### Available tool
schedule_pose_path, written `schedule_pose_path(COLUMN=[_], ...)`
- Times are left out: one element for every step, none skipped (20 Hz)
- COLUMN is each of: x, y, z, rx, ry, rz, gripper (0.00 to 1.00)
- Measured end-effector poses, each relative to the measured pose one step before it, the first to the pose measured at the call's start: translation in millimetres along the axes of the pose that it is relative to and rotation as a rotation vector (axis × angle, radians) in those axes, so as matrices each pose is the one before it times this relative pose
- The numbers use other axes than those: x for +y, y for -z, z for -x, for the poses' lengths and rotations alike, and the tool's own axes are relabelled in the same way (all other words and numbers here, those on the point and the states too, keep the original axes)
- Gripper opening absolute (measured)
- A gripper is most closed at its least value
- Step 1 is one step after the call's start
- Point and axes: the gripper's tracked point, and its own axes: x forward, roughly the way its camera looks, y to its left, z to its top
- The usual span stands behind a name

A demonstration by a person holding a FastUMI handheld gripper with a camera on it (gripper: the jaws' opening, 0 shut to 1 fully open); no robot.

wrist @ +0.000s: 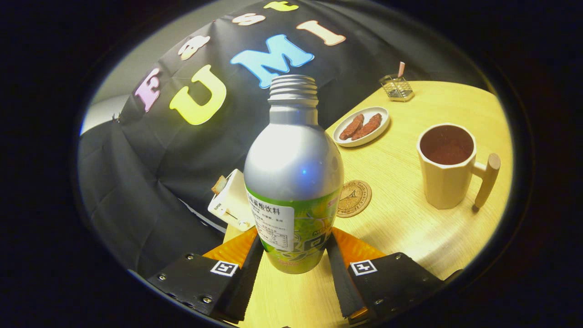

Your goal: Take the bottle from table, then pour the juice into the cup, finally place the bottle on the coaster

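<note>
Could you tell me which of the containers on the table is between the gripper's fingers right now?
The silver bottle, uncapped, held by the gripper; the cream cup and the small white plate sit beyond, apart.

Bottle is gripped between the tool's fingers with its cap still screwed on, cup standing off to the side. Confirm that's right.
Not quite: the bottle has no cap; its threaded neck is bare and open in the gripper view. The rest holds: the tool has a finger on each side of it, and the cup stands off to the side on the table.

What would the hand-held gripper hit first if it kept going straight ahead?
The bottle: it already stands between the hand-held gripper fingers, which appear to press its sides. Beyond it lies the coaster.
</note>
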Motion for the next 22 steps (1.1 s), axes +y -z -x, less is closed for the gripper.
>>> schedule_pose_path(x=[-2.50, -1.99, -2.20, -0.34, -0.48, -1.82, -1.22, -1.74, -1.59, -2.04, -2.17, -1.82, -2.17, -1.35, -1.15, -1.07, -0.99, -0.65, -0.45, -0.57, -0.48, -0.37], y=[0.51, 0.24, 0.88, 1.08, 1.82, -1.13, -1.23, -0.35, -1.33, -0.67, -1.88, -1.20, -1.49, -0.45, -1.41, 0.03, -0.66, 0.77, 0.01, 2.05, 0.79, 0.70], z=[0.49, 0.03, 0.64, -0.09, 1.99, 1.94, 0.59, 0.87, 0.00, 0.82, 0.22, 0.01, 1.23, 1.10, 0.76, -0.96, -0.49, 0.00, -0.88, -1.03, -1.35, -1.02], rx=[0.00503, 0.00672, 0.00730, 0.00916, 0.00742, 0.00264, 0.00180, -0.00084, 0.00132, 0.00238, 0.00021, -0.00010, -0.00009, -0.00122, -0.00028, 0.00065, 0.00406, 0.00497, 0.00656, 0.00993, 0.00668, 0.00768], ry=[-0.00153, -0.00225, -0.00645, -0.01119, -0.00881, -0.00536, -0.00273, -0.00264, -0.00505, -0.00421, -0.00483, -0.00303, -0.00290, -0.00346, -0.00344, -0.00473, -0.00209, -0.00437, -0.00489, -0.00266, -0.00218, -0.00148], rz=[-0.02080, -0.02005, -0.01953, -0.02067, -0.01845, -0.01448, -0.01514, -0.01719, -0.02124, -0.02400, -0.02267, -0.02101, -0.01647, -0.01576, -0.01753, -0.01746, -0.01959, -0.02073, -0.02177, -0.02107, -0.01761, -0.01703], gripper=[0.74, 0.74, 0.74, 0.75, 0.74, 0.75, 0.74, 0.74, 0.74, 0.74, 0.74, 0.74, 0.74, 0.74, 0.75, 0.74, 0.74, 0.74, 0.75, 0.75, 0.75, 0.74])
